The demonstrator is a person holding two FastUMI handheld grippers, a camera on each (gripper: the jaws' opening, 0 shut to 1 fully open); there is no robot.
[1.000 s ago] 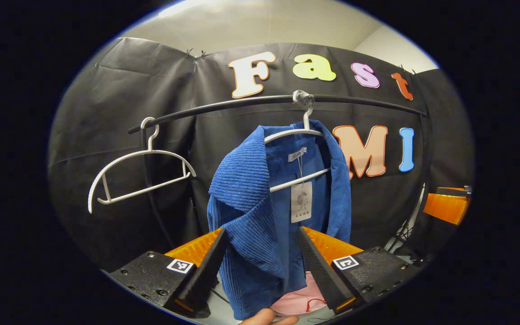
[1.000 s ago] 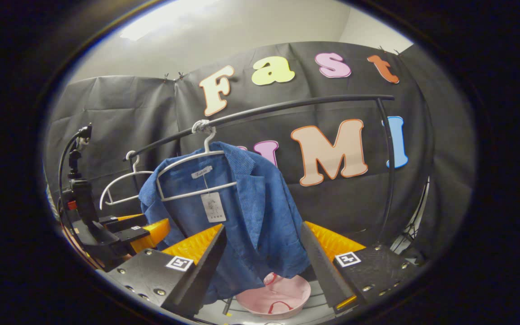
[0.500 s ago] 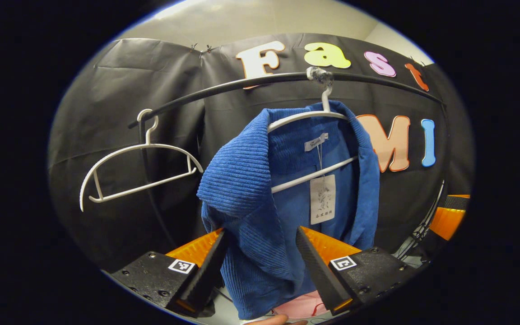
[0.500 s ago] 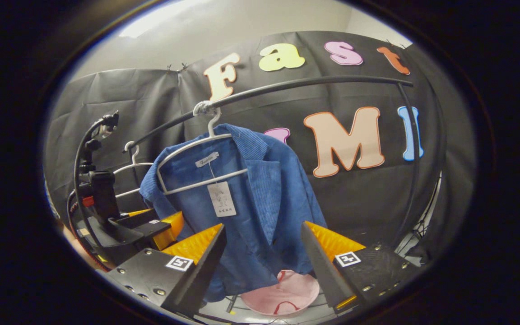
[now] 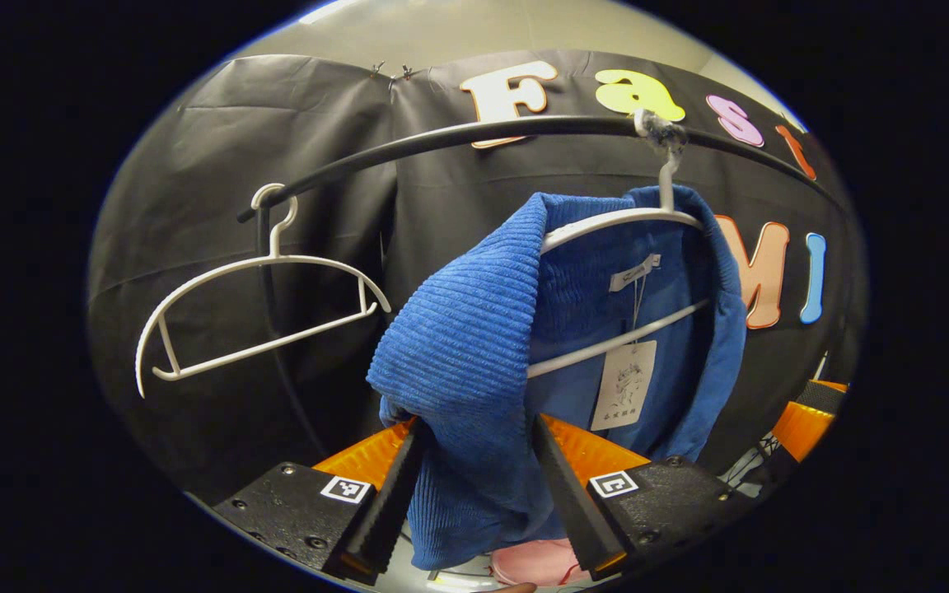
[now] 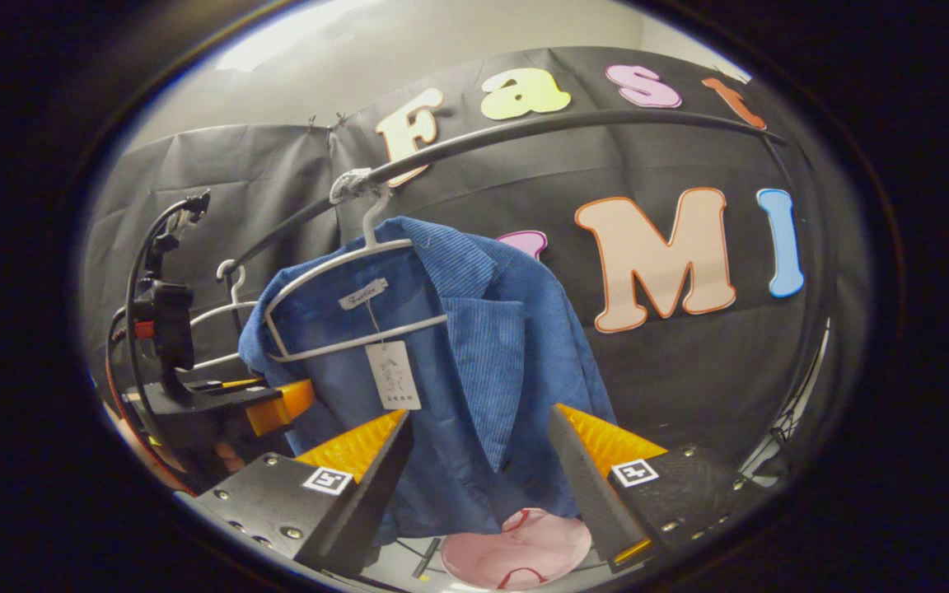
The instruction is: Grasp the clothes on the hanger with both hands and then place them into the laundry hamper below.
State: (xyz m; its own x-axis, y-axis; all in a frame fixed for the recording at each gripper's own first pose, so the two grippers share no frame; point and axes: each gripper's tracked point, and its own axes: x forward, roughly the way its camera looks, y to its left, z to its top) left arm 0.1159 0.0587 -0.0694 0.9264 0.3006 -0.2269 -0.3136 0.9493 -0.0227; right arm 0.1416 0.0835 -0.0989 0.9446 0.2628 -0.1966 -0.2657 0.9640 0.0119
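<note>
Two grippers are being held spread before the hanging garment. The left gripper (image 5: 474, 486) is being presented with its fingers straddling the ribbed near shoulder fold of the blue jacket (image 5: 474, 346); whether cloth is being touched cannot be told. The right gripper (image 6: 479, 473) is being held open with the jacket's far front panel (image 6: 516, 387) lying ahead, between its fingers and apparently apart from them. The garment is hanging from the white hanger (image 6: 334, 272) on the black rail (image 5: 458, 136), long axis vertical. The pink hamper (image 6: 516, 556) is being seen below. The left gripper is judged nearer.
</note>
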